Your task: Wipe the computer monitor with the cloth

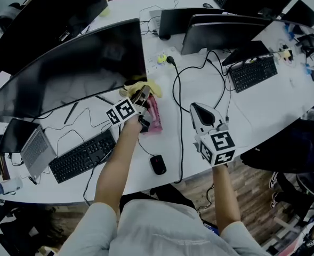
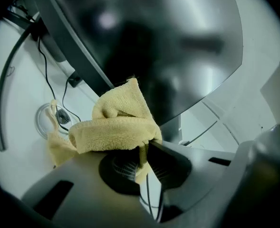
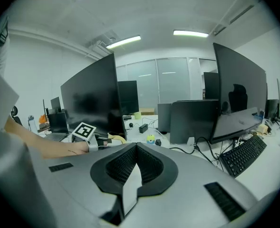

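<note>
Working at a white desk [image 1: 263,105] crowded with screens [image 1: 226,31] and cables [image 1: 178,121]. Pinching the yellow cloth [image 2: 116,122] in the jaws of the left gripper [image 2: 144,148], right by the lower corner of the curved monitor [image 1: 71,73]; touching or not, unclear. Holding the right gripper [image 3: 136,148] clenched, empty, near the desk edge. Probably starting the wipe; next needing cloth pressed flat, swept across the glass.

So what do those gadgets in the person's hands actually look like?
The left gripper and right gripper are both pale grey plastic with dark ribbed pads at the tips. Each carries a white cube printed with black square markers. The person wears light grey short sleeves.
</note>
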The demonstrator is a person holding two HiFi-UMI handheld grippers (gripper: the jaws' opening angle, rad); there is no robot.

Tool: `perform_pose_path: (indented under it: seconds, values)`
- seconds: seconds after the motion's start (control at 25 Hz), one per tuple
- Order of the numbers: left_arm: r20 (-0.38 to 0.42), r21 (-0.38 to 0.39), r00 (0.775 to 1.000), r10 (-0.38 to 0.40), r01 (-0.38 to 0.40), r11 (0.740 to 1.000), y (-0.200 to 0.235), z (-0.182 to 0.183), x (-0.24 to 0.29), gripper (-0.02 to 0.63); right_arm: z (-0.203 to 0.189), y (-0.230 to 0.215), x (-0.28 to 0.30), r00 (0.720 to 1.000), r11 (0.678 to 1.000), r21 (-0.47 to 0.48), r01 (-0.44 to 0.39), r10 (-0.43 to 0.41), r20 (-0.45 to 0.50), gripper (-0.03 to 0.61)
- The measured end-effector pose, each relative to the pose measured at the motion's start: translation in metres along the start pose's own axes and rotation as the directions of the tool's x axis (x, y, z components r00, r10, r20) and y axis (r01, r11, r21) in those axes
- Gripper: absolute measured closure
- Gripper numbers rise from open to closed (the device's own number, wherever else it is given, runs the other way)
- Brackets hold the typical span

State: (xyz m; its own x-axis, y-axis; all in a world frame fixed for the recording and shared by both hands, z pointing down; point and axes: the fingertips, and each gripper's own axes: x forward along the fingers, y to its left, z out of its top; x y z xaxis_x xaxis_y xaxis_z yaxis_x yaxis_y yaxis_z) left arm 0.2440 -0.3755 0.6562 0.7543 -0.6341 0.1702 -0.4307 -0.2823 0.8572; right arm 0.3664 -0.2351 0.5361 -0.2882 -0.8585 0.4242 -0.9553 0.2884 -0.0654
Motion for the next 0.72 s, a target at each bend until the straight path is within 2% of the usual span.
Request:
perform_pose_path:
  seconds: [0.2,0.44,0.56,0.72]
  values:
    - [0.022,-0.044,0.999,-0.036,0.037,0.998,-0.016,-0.009,0.021,0.563,-0.009,-0.015,-0.011,1.000,1.000,0.011,0.012,-0.012,-0.002,0.551]
    - [0.167,-0.143,0.986,-0.015,0.040,0.989,-0.027,0.000,0.020,0.563,-0.015,-0.023,-0.024,1.000,1.000,0.020,0.021,-0.021,-0.008,0.551]
    - [0.236,-0.145,0.971,-0.050,0.086,0.986,-0.045,0.014,0.015,0.563,-0.015,-0.028,-0.028,1.000,0.999,0.027,0.028,-0.028,-0.007,0.551]
    - [0.297,-0.108,0.950,-0.099,0.136,0.985,-0.076,0.031,0.007,0.563,-0.009,-0.029,-0.030,0.999,0.999,0.030,0.033,-0.033,0.007,0.551]
